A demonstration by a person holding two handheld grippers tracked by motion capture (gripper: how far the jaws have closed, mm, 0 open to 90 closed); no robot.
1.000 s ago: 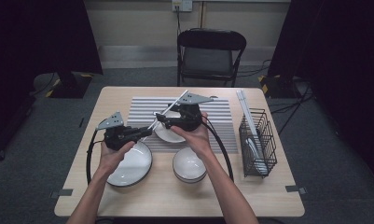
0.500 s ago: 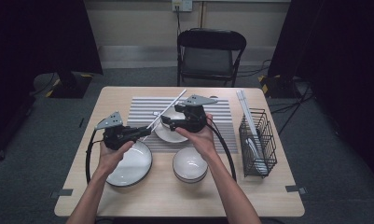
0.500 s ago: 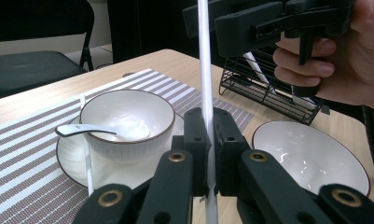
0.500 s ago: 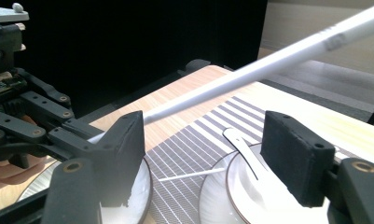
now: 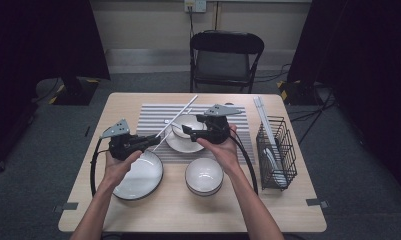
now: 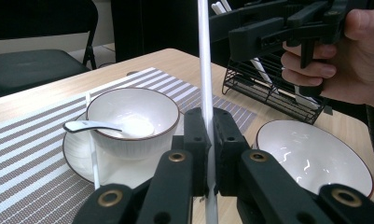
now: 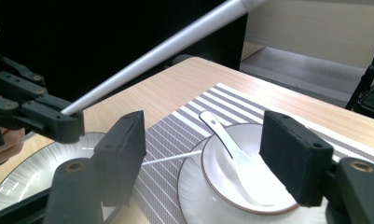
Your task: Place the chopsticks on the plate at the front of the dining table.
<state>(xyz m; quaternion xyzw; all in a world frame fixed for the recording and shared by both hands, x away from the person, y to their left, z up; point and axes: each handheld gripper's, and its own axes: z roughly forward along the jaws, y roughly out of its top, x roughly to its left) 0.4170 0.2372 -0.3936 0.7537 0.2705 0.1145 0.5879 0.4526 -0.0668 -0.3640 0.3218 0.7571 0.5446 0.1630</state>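
My left gripper (image 5: 154, 140) (image 6: 208, 135) is shut on a long white chopstick (image 5: 180, 111) (image 6: 203, 70) that slants up and away over the striped placemat (image 5: 153, 116). My right gripper (image 5: 186, 130) (image 7: 203, 144) stands open just right of that chopstick. Its jaws have just been opening and hold nothing. Beyond them a small white bowl (image 7: 240, 163) with a white spoon (image 7: 222, 133) sits on a saucer (image 5: 180, 144). A second white chopstick (image 7: 170, 158) (image 6: 92, 140) lies on the mat against the saucer.
A large white plate (image 5: 140, 177) lies under my left hand and an empty bowl (image 5: 204, 175) sits near the front. A black wire basket (image 5: 275, 150) with more chopsticks stands at the right. A folding chair (image 5: 225, 55) is behind the table.
My right gripper has drawn back a little to the right, away from the chopstick, with its jaws wider. My left gripper and its chopstick have stayed put.
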